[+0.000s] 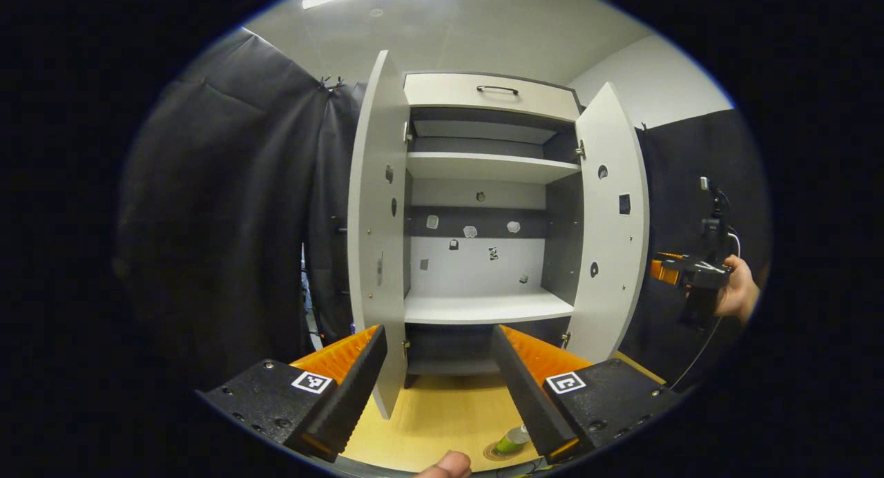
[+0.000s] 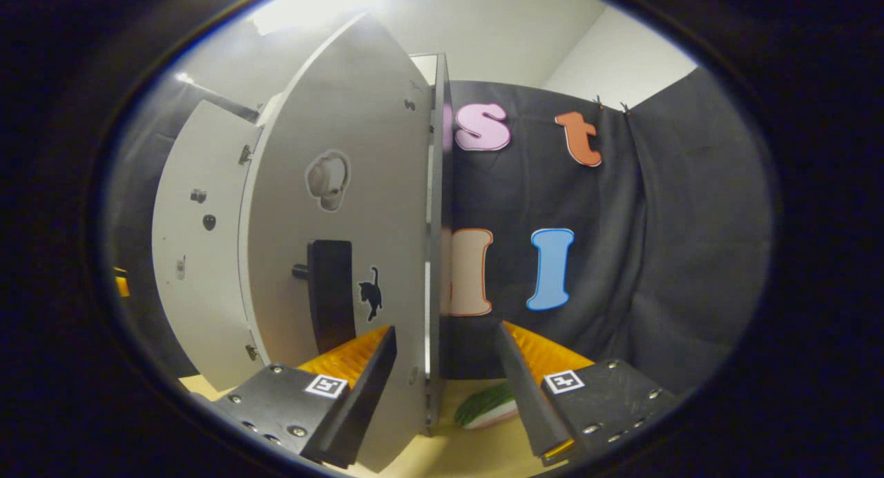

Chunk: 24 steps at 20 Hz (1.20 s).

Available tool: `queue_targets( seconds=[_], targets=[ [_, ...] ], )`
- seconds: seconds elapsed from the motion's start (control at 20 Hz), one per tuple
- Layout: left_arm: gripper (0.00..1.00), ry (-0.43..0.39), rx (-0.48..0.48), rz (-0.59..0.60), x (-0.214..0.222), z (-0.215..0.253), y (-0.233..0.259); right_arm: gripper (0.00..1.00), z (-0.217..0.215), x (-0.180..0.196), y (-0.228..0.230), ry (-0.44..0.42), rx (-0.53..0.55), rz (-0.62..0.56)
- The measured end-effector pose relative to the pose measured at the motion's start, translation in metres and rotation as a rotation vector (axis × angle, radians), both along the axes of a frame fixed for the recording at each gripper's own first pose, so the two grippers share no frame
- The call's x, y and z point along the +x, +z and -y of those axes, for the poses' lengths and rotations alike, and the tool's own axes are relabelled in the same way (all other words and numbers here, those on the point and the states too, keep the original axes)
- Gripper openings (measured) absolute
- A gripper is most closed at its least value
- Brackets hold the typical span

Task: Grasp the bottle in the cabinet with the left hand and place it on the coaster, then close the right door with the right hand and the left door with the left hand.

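Observation:
The white cabinet stands with both doors swung wide and its shelves bare. A small green bottle rests on a round brown coaster on the wooden tabletop, just below my left gripper, which is open and holds nothing. The left door is beside its left finger. In the right gripper view, my right gripper is open, and the right door's free edge stands between its fingers. The door's dark handle is left of that edge. In the left gripper view the right gripper sits beyond the right door.
A drawer with a dark handle tops the cabinet. A hand holds the far gripper. A thumb shows at the bottom edge. A green and white object lies on the table behind the right door. Black cloth walls surround the cabinet.

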<state>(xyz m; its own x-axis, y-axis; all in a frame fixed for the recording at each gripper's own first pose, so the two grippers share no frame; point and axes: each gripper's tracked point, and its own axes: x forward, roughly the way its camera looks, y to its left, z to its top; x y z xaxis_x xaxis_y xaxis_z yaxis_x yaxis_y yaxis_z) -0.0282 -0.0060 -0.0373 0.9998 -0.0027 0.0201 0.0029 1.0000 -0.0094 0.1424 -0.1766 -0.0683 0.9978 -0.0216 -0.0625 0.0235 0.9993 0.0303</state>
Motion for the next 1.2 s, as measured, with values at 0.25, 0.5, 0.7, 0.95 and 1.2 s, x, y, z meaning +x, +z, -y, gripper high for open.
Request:
queue_targets(
  seconds=[0.25, 0.5, 0.7, 0.95, 1.2],
  targets=[
    [0.96, 0.029, 0.015, 0.007, -0.009, -0.015, -0.001, 0.88, 0.000, 0.000, 0.001, -0.013, 0.008, -0.003],
    [0.94, 0.002, -0.023, -0.002, 0.006, -0.023, 0.005, 0.88, -0.015, 0.008, -0.003, -0.051, 0.071, -0.019],
    [0.97, -0.004, -0.005, 0.012, 0.011, -0.037, 0.014, 0.85, -0.017, 0.012, -0.001, -0.073, 0.064, -0.008],
    [0.93, 0.000, -0.007, -0.010, 0.018, -0.058, 0.002, 0.88, -0.019, 0.019, -0.003, -0.108, 0.086, -0.015],
    [0.97, 0.001, -0.023, -0.021, 0.030, -0.079, -0.002, 0.85, -0.049, 0.028, -0.005, -0.077, 0.109, -0.013]
  ],
)
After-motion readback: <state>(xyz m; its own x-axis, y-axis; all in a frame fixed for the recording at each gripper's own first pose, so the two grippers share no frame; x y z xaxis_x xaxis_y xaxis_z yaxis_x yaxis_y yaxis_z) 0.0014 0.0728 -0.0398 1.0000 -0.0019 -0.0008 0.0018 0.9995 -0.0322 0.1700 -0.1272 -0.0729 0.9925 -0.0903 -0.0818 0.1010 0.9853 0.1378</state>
